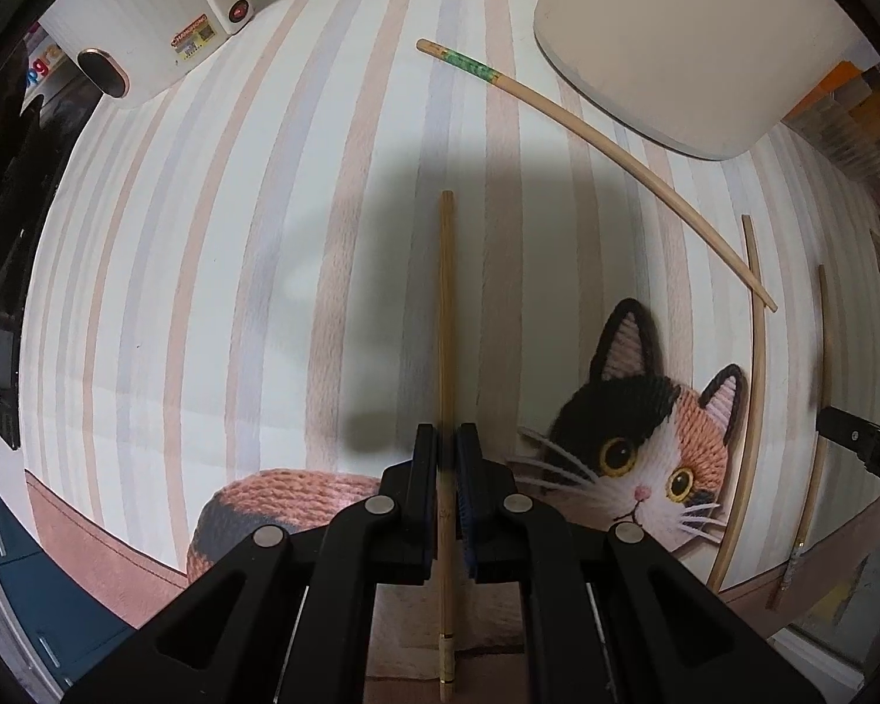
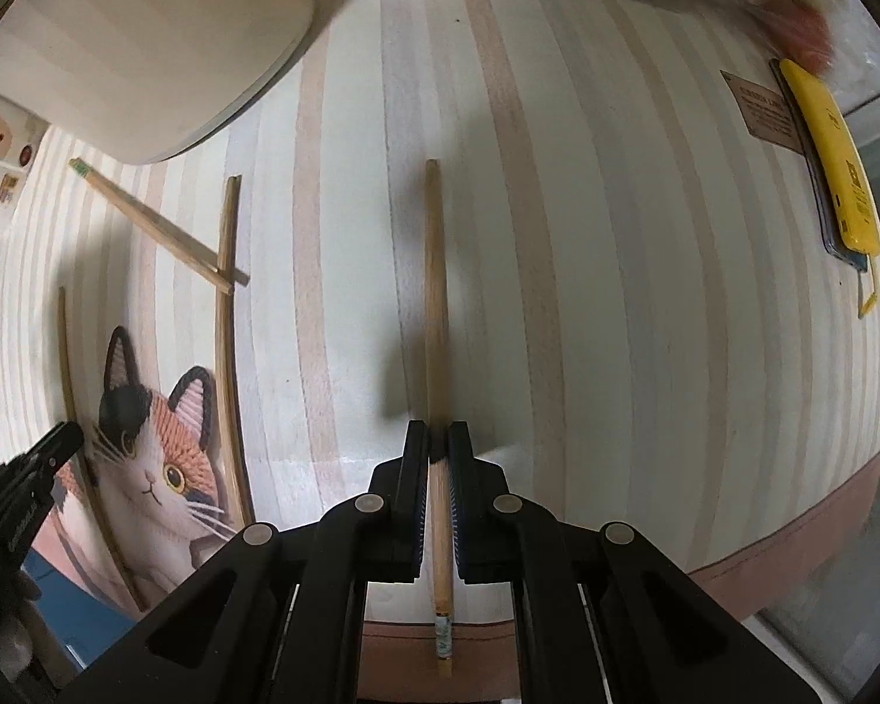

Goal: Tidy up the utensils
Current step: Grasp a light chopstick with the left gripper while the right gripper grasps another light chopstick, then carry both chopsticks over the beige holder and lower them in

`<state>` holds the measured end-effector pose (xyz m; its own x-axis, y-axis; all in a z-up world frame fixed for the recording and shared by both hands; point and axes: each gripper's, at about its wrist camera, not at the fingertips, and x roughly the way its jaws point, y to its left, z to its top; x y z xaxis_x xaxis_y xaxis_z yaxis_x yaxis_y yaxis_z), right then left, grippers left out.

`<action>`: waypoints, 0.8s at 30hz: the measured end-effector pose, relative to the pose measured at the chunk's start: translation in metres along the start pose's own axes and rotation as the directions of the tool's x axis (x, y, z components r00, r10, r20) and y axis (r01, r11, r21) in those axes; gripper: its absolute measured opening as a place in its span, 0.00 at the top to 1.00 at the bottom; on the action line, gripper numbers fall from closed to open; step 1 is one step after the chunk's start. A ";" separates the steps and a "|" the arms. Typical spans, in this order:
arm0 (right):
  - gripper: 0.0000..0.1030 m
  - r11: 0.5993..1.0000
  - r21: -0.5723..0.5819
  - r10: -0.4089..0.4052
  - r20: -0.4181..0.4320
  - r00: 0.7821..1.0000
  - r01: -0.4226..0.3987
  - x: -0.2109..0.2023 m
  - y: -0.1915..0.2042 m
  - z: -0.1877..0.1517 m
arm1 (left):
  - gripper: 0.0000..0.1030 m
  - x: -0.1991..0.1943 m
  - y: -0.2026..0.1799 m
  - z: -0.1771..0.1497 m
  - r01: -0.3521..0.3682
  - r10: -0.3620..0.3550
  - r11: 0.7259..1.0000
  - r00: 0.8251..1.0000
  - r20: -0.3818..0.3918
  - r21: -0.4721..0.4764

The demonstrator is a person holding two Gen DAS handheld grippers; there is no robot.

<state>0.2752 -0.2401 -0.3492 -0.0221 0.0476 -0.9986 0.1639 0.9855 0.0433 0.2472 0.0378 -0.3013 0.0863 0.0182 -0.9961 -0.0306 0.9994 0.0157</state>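
Note:
My left gripper (image 1: 446, 440) is shut on a wooden chopstick (image 1: 446, 317) that points straight ahead over the striped mat (image 1: 205, 293). My right gripper (image 2: 438, 437) is shut on another wooden chopstick (image 2: 436, 293), also pointing ahead. Three more chopsticks lie on the mat: one with a green band (image 1: 604, 146) (image 2: 158, 229), and two plain ones (image 1: 754, 387) (image 1: 815, 452), seen in the right wrist view too (image 2: 227, 352) (image 2: 88, 440). The right gripper's tip shows at the left view's right edge (image 1: 850, 440). The left gripper shows at the right view's left edge (image 2: 29, 469).
A cream round container (image 1: 686, 41) (image 2: 146, 41) stands at the mat's far side. A white appliance (image 1: 146, 29) sits far left. A yellow device (image 2: 833, 164) lies at the right. A cat picture (image 1: 645, 446) is on the mat.

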 end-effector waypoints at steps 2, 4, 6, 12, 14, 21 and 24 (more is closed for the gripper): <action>0.92 1.000 0.013 -0.005 -0.006 1.000 0.005 -0.001 -0.002 0.003 | 0.95 0.002 -0.001 0.001 0.000 0.000 1.000 1.000 0.001 0.003; 0.92 1.000 0.015 -0.010 -0.006 1.000 0.010 -0.001 -0.003 0.005 | 0.94 0.002 0.000 0.003 0.000 0.000 1.000 1.000 0.001 0.002; 0.92 1.000 0.014 -0.017 -0.009 1.000 0.017 -0.002 -0.002 0.010 | 0.94 0.002 0.002 0.003 0.002 -0.002 1.000 1.000 0.005 0.002; 0.92 0.999 0.035 -0.029 -0.018 0.999 0.029 0.005 0.023 0.016 | 0.94 0.003 0.002 0.009 0.001 -0.001 1.000 1.000 -0.005 0.005; 0.93 0.999 0.041 -0.032 -0.013 0.999 0.033 0.006 0.026 0.020 | 0.96 0.003 -0.002 0.010 -0.006 0.006 1.000 1.000 -0.001 -0.005; 0.93 0.994 0.084 0.063 0.099 0.993 -0.072 -0.024 0.008 0.009 | 0.96 -0.033 -0.014 0.020 -0.031 0.027 0.999 0.992 0.119 0.026; 0.94 0.991 0.075 0.092 0.182 0.979 -0.107 -0.053 0.009 0.008 | 0.96 -0.055 -0.018 0.022 -0.019 0.011 0.999 0.986 0.168 0.045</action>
<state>0.2855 -0.2355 -0.2962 0.1726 0.1072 -0.9791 0.2393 0.9597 0.1473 0.2652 0.0191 -0.2449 0.2525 0.0337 -0.9670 0.0126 0.9992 0.0381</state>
